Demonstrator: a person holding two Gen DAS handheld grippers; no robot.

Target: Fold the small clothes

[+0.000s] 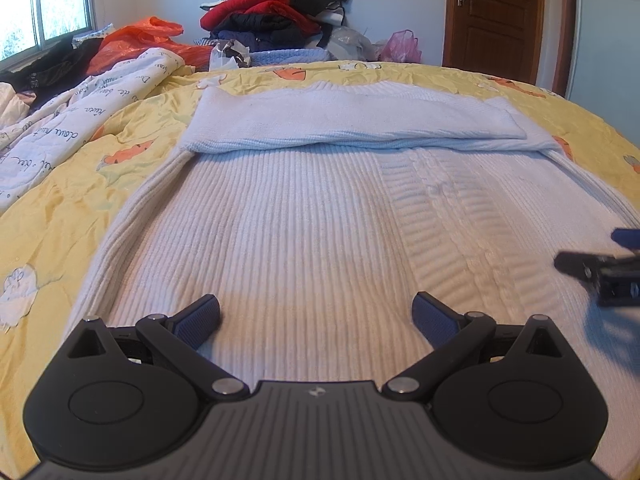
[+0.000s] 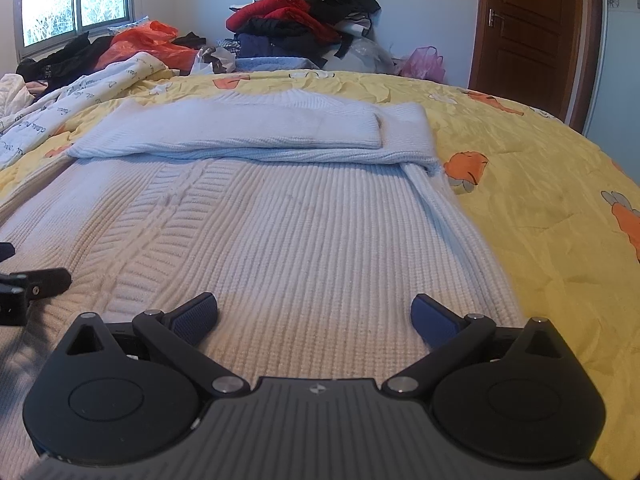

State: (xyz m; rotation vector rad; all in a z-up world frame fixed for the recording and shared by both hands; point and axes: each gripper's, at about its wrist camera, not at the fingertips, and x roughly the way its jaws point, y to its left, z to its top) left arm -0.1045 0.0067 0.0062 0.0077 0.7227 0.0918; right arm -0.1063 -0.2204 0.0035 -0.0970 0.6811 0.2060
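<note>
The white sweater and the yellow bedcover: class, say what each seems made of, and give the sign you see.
White sweater: knitted yarn, perhaps wool or acrylic, matte; vertical ribs and a cable pattern show.
Yellow bedcover: thin woven cloth, probably cotton or polyester, with a slight sheen; fine crinkles and printed orange figures show.

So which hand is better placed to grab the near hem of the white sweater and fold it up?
Neither clearly. The left tool and right tool are both open, side by side over the sweater, left over its left half, right nearer its right edge. The hem isn't visible.
</note>
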